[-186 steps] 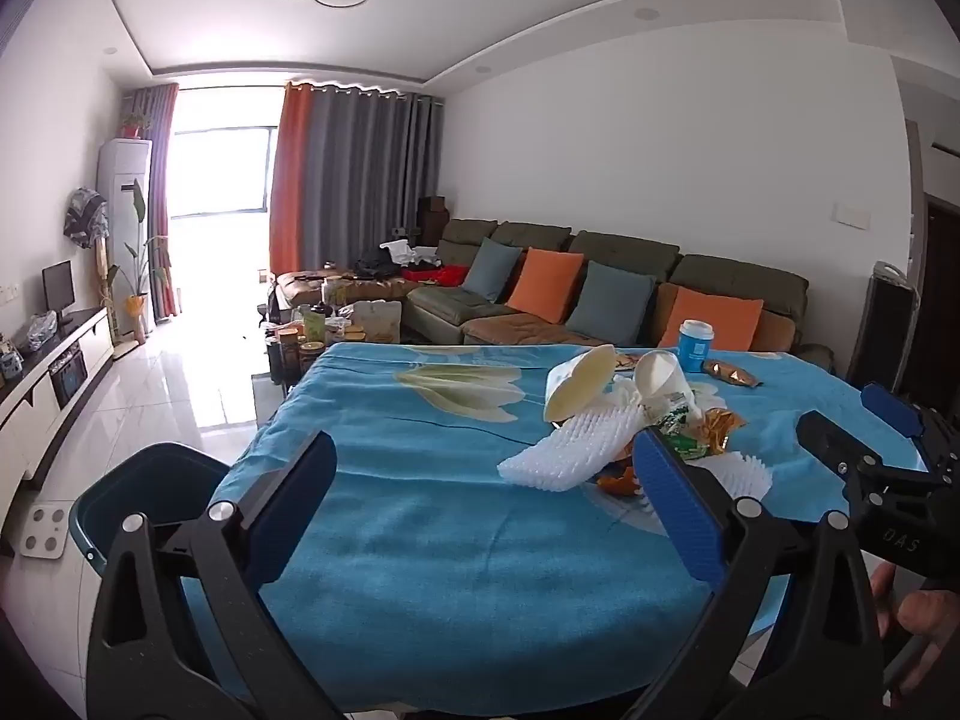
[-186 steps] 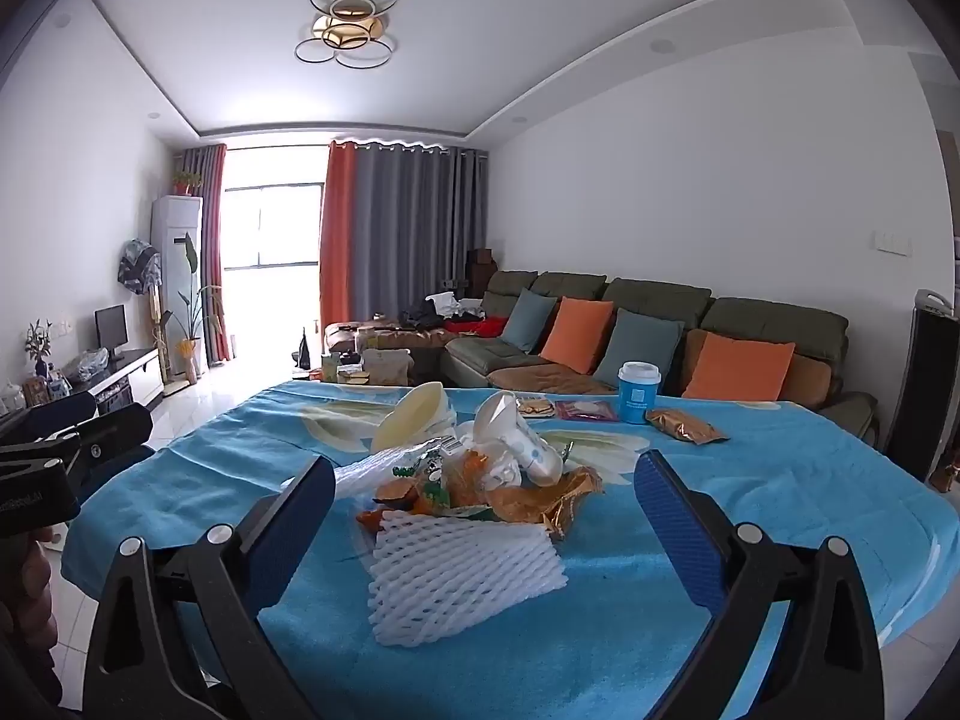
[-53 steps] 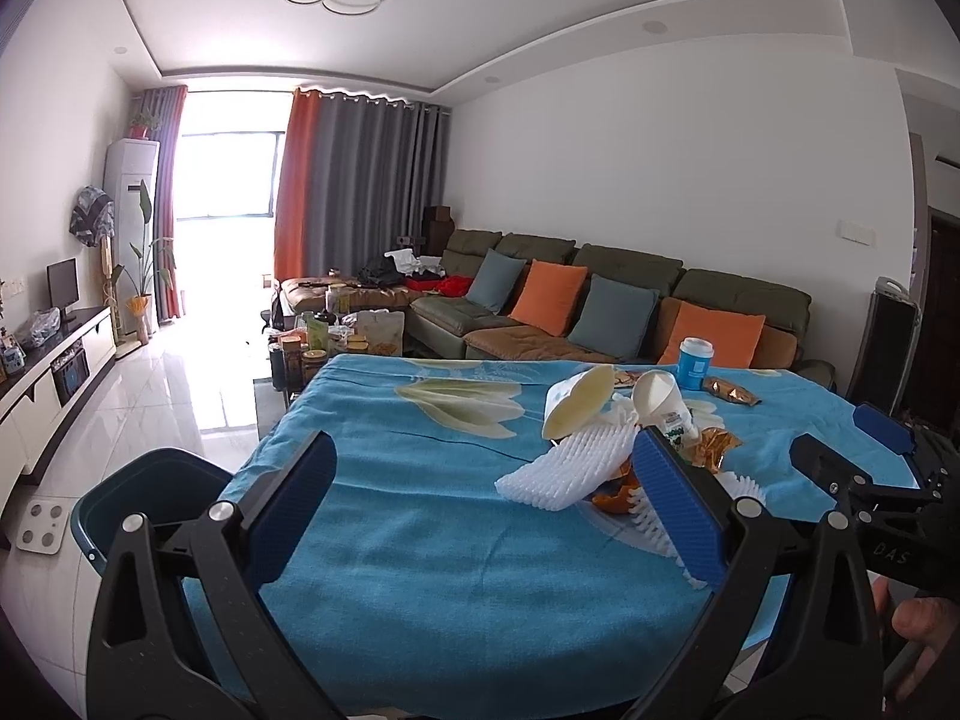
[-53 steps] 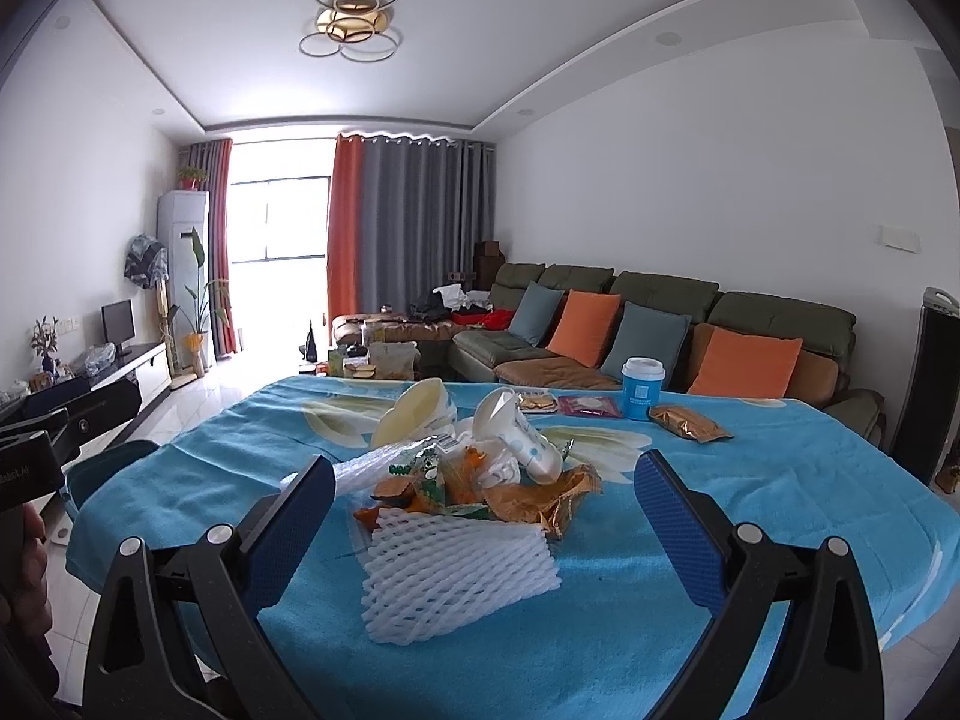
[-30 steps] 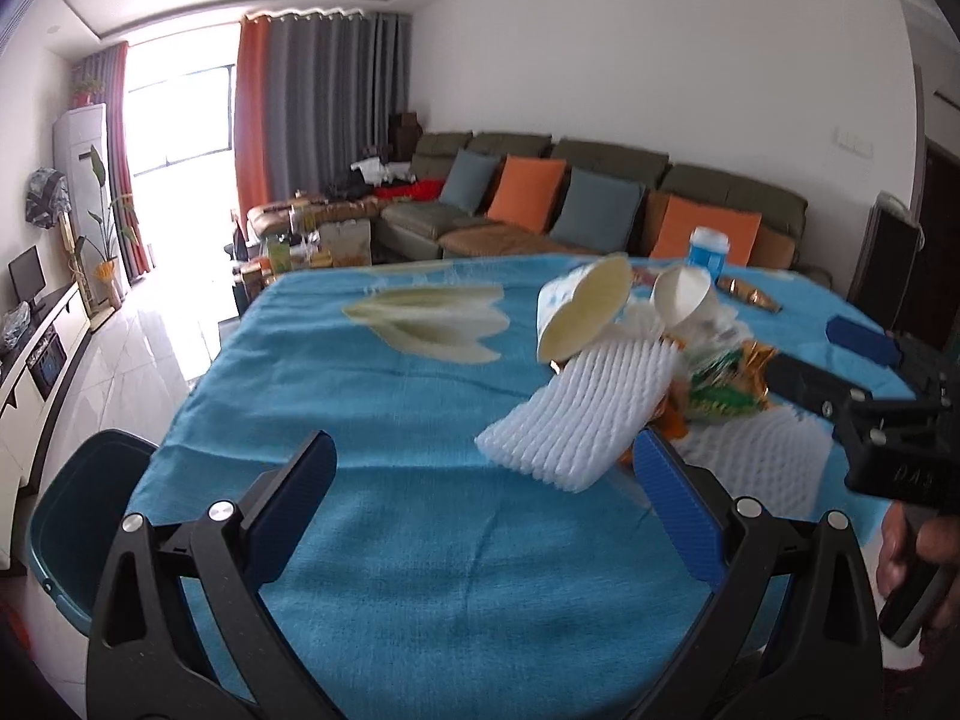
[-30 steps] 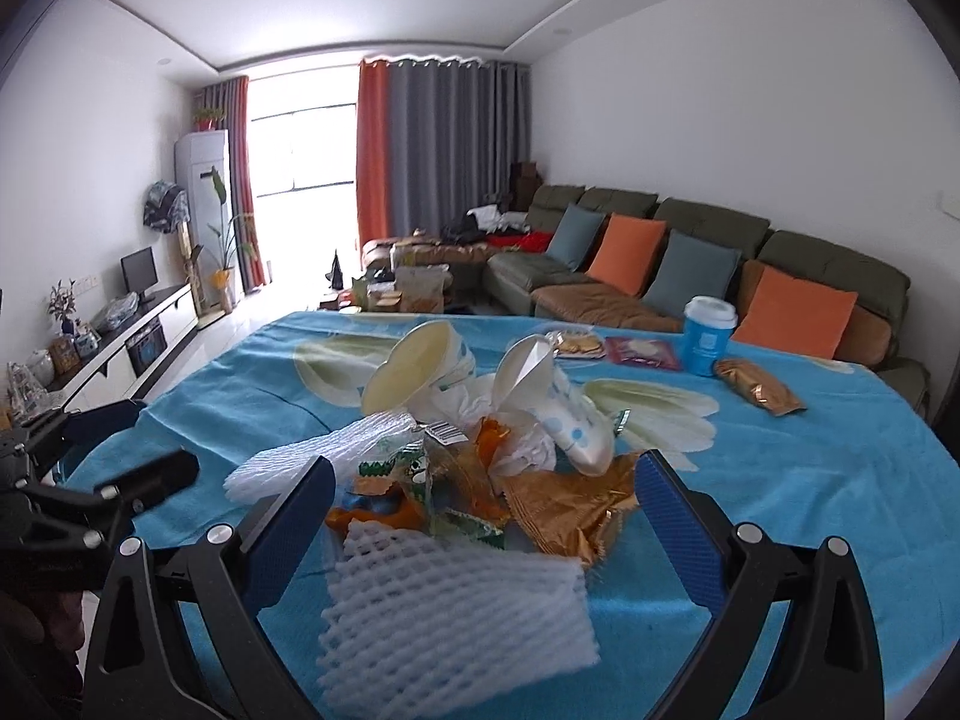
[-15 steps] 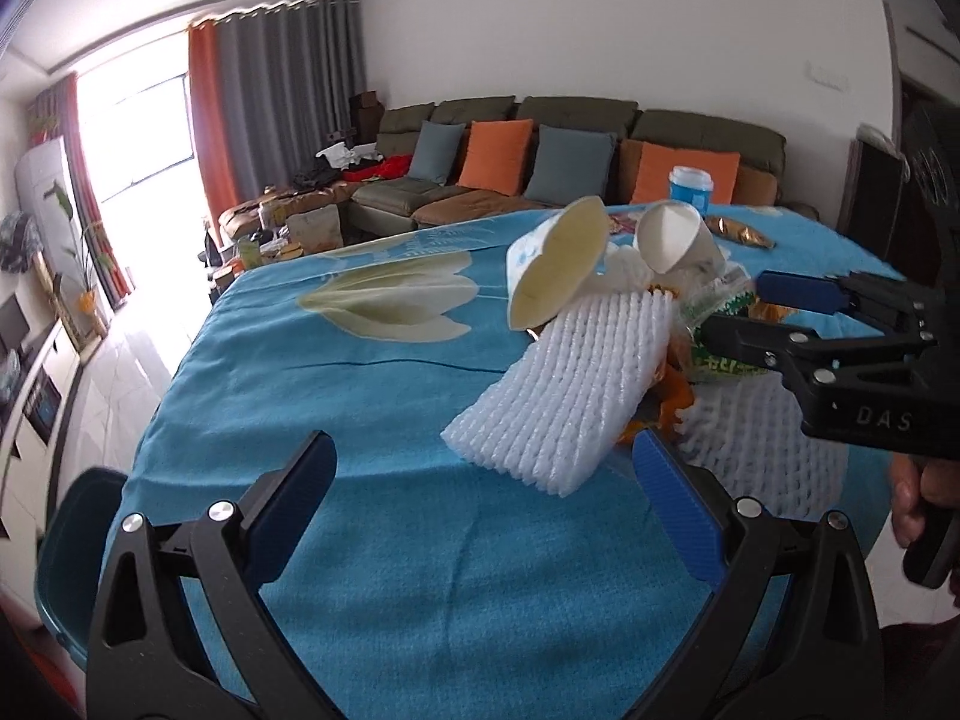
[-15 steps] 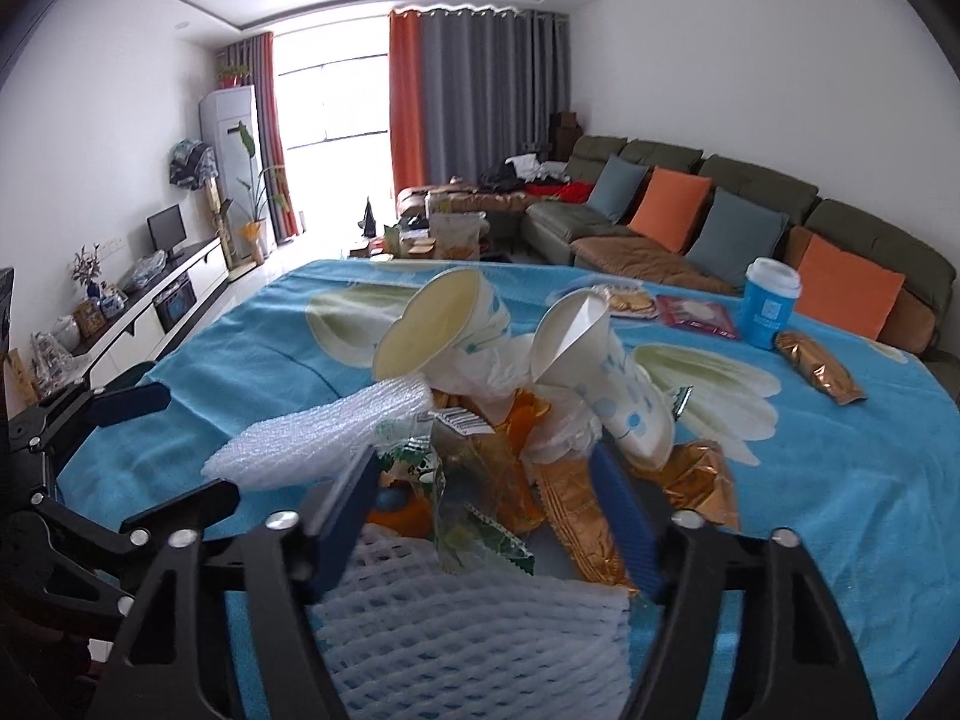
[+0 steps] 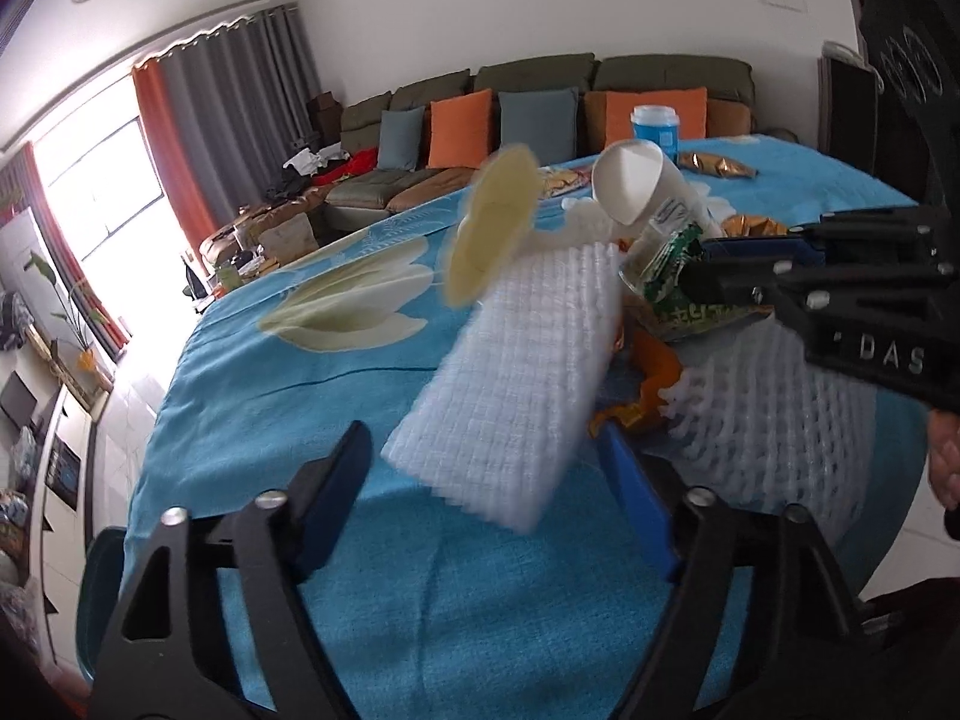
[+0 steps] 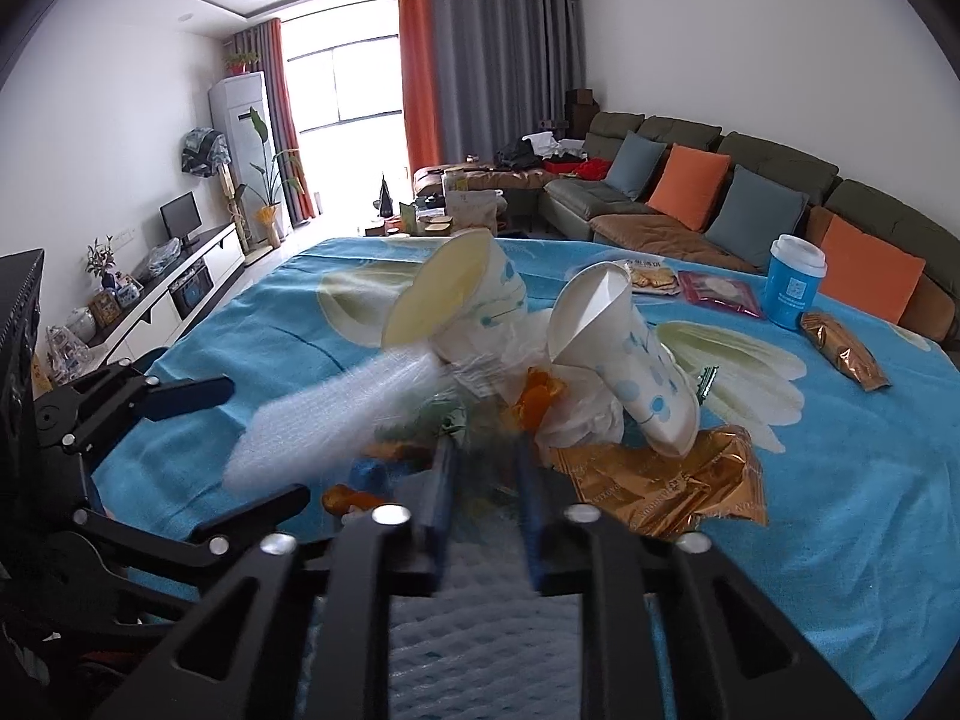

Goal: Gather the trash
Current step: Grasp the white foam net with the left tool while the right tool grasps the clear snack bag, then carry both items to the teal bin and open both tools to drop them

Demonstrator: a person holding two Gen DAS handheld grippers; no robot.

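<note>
A trash pile lies on the blue tablecloth [image 9: 270,396]: a white foam net sleeve [image 9: 510,378], a second foam net [image 9: 774,420], two paper cups [image 10: 624,348] [image 10: 462,300], a green clear wrapper [image 9: 678,282], orange peel [image 9: 654,372] and a gold wrapper [image 10: 660,480]. My left gripper [image 9: 486,498] is open, its jaws on either side of the near end of the white foam sleeve. My right gripper [image 10: 483,480] is shut on the green clear wrapper [image 10: 474,456]; it also shows in the left wrist view [image 9: 750,264].
A dark teal bin [image 9: 99,588] stands on the floor left of the table. A blue lidded cup [image 10: 792,288], a brown snack packet [image 10: 843,354] and flat packets [image 10: 714,291] lie at the table's far side. A sofa [image 10: 720,198] stands behind.
Both grippers have moved forward into the pile. My right gripper has closed from wide open onto the green wrapper. My left gripper has narrowed around the foam sleeve.
</note>
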